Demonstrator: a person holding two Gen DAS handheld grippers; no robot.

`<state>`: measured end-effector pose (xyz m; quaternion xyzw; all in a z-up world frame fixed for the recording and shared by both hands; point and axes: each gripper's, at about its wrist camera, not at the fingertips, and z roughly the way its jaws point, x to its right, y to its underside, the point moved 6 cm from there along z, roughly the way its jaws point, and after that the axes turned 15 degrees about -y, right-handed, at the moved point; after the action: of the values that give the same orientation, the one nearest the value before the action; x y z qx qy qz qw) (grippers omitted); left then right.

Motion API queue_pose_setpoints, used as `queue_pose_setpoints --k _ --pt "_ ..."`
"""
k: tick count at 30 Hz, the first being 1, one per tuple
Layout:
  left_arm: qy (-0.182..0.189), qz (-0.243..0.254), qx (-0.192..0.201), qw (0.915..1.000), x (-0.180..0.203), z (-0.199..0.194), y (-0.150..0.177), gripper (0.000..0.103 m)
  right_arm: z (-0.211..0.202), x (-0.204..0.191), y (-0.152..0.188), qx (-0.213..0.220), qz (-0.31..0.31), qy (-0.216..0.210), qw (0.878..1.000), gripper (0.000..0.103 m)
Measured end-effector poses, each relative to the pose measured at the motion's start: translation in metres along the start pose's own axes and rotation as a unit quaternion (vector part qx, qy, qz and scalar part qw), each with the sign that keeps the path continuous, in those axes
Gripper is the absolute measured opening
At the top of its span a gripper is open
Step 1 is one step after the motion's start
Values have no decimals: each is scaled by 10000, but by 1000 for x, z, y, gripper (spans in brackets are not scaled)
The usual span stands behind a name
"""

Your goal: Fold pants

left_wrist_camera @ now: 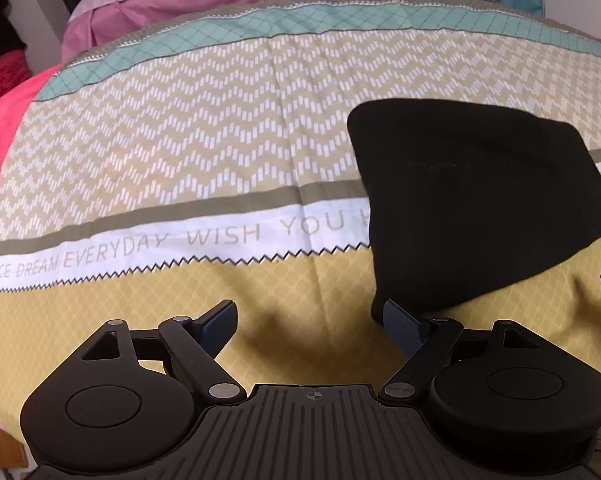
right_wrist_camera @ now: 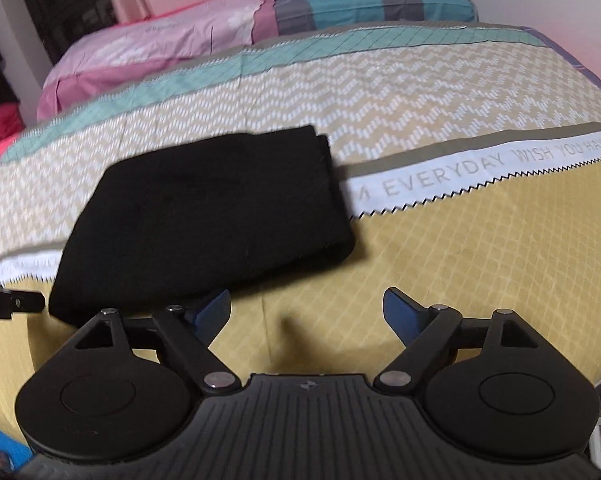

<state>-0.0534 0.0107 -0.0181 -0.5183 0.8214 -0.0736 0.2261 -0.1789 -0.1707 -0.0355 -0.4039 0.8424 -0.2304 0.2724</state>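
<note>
On the bedspread [left_wrist_camera: 180,152], across its white lettered band, black pants [right_wrist_camera: 204,216] lie folded compact. Left gripper [left_wrist_camera: 310,322] and right gripper [right_wrist_camera: 306,314] both spread wide, empty, just beside the pants. Likely soft, light, floppy; pinch stacked edge layers together.

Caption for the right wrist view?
Open right gripper beside folded black pants on the patterned bedspread.

The black pants [left_wrist_camera: 472,208] [right_wrist_camera: 204,216] lie folded into a compact flat bundle on the patterned bedspread [left_wrist_camera: 180,160].
</note>
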Motion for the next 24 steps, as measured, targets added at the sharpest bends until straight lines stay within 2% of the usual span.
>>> queue_pose_setpoints --k 5,24 --pt "-159 80 -35 9998 0 -2 9 103 -2 -7 8 -85 -60 6 9999 89" --pt "-169 140 -10 9998 6 -7 13 103 -3 -6 13 -171 -2 -13 9999 91"
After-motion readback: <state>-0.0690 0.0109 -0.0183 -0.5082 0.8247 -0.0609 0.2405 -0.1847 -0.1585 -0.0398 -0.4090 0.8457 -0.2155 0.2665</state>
